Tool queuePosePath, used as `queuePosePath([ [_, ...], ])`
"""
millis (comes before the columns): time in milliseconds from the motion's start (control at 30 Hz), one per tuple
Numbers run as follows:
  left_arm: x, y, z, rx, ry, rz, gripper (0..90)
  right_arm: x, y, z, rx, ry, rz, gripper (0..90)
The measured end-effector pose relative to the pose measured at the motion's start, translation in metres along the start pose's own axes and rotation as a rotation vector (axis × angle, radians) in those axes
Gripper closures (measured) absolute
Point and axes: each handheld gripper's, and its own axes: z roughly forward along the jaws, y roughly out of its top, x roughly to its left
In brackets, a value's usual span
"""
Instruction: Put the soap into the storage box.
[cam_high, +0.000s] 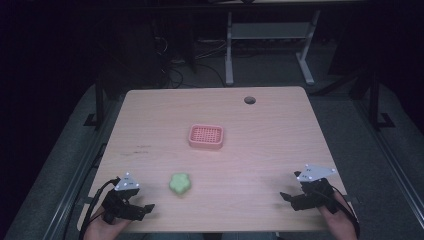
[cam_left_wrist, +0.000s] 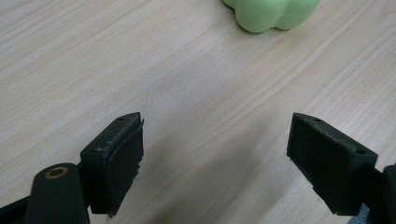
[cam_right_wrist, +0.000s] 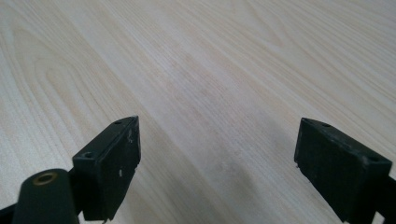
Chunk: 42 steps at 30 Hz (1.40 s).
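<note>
Your table (cam_high: 260, 145) is pale wood grain with a round cable hole (cam_high: 249, 100) at about 1 o'clock near its far edge; beyond it the room is dark, with white desk legs (cam_high: 229, 50) and cables on a grey floor. The green lobed toy (cam_high: 179, 183) lies at 7 o'clock from the pink perforated tray (cam_high: 205, 136), which sits at the table's middle. The toy is roundish, so no long axis or heading can be told. Your left gripper (cam_high: 146, 209) rests near its 8 o'clock, jaws spread wide and empty; your right gripper (cam_high: 286, 198), well apart at 3 o'clock, is equally wide and empty.
</note>
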Motion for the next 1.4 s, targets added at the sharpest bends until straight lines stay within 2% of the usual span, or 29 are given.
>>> queuePosePath([
  [533,-0.007,0.007,0.001,-0.019,-0.023,0.008,18.1,0.002,0.001,0.000,-0.007,0.003,-0.014,14.0],
  [700,-0.011,0.014,0.004,0.005,-0.023,0.030,18.1,0.003,0.001,-0.001,-0.007,0.008,0.004,14.0],
  [1033,-0.018,0.029,0.010,0.052,-0.022,0.079,18.2,0.001,-0.001,-0.001,-0.013,0.010,0.006,14.0],
  [1400,-0.020,0.044,0.013,0.066,-0.028,0.101,18.1,0.001,-0.001,0.000,-0.013,0.012,0.003,14.0],
])
